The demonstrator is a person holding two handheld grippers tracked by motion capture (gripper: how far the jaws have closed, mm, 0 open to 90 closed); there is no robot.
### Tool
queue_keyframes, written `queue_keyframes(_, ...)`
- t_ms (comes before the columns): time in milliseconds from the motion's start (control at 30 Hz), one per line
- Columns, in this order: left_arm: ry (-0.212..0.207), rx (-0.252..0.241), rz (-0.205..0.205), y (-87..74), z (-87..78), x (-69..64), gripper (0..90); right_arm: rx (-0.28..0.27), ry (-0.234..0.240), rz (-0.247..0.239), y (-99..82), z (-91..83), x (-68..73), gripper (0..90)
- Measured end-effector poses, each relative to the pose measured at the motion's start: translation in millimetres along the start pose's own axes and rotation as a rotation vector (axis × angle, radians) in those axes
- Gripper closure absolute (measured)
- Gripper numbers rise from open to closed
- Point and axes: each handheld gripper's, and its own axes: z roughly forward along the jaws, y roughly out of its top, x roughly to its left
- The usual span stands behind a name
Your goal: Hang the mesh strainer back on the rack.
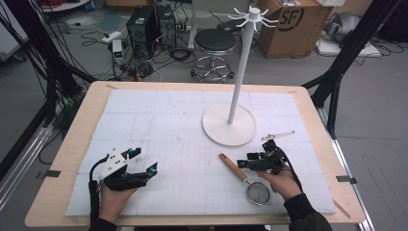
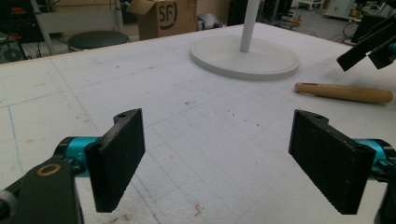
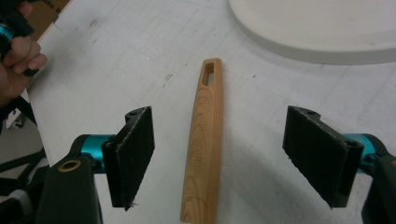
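Jaws of right gripper [image 3: 218,158] wide apart around strainer's wooden handle [image 3: 204,140], untouched, left gripper [image 2: 217,163] open over bare mat.

On the worktop [image 1: 144,115], the strainer [image 1: 245,179] lies in front of the stand [image 1: 229,126], between the right gripper's [image 1: 251,161] fingers [image 3: 133,154].

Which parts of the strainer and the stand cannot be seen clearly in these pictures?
- Strainer: in the high view the person's right hand covers part of the rim.
- Wooden handle: the right gripper view's bottom edge cuts it off.
- Stand: the left gripper view's top edge cuts off its pole and hooks.
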Motion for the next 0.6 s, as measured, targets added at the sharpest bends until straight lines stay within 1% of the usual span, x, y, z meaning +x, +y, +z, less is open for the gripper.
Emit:
queue_keyframes(67,-0.001,-0.001,0.004,-0.1,-1.5,-0.5,19.1,0.012,-0.001,-0.018,-0.4,2.2,2.2,27.0)
queue_keyframes(100,0.0,-0.001,0.005,-0.2,-1.9,-0.8,19.1,0.025,0.001,-0.019,-0.8,3.2,4.5,28.4)
queue_keyframes(133,0.003,0.0,0.004,-0.6,-2.5,-1.0,19.1,0.031,-0.003,-0.034,-1.0,3.9,5.0,29.7)
queue_keyframes(167,0.0,0.0,0.003,-0.9,-3.1,-1.1,19.1,0.043,-0.002,-0.036,-1.6,4.8,7.3,30.7)
queue_keyframes(233,-0.003,0.0,0.005,-1.3,-4.1,-0.9,19.1,0.052,-0.005,-0.056,-1.8,6.2,9.7,32.5)
queue_keyframes(367,0.001,0.003,0.007,-1.3,-5.5,-1.6,19.1,0.073,-0.012,-0.064,-1.5,7.9,12.7,36.8)
queue_keyframes(400,0.001,0.001,0.008,-1.1,-6.3,-2.4,19.1,0.083,-0.015,-0.056,-1.7,8.1,13.6,37.1)
queue_keyframes(467,0.007,0.004,0.009,-1.1,-9.3,-4.0,19.1,0.094,-0.028,-0.071,-2.5,9.6,14.0,38.7)
queue_keyframes(533,0.014,-0.003,0.007,-0.6,-12.9,-5.2,19.1,0.094,-0.028,-0.082,-3.3,10.9,14.9,40.7)
queue_keyframes(600,0.019,-0.009,0.007,-0.2,-16.6,-6.2,19.1,0.112,-0.033,-0.078,-4.0,12.1,18.1,42.2)
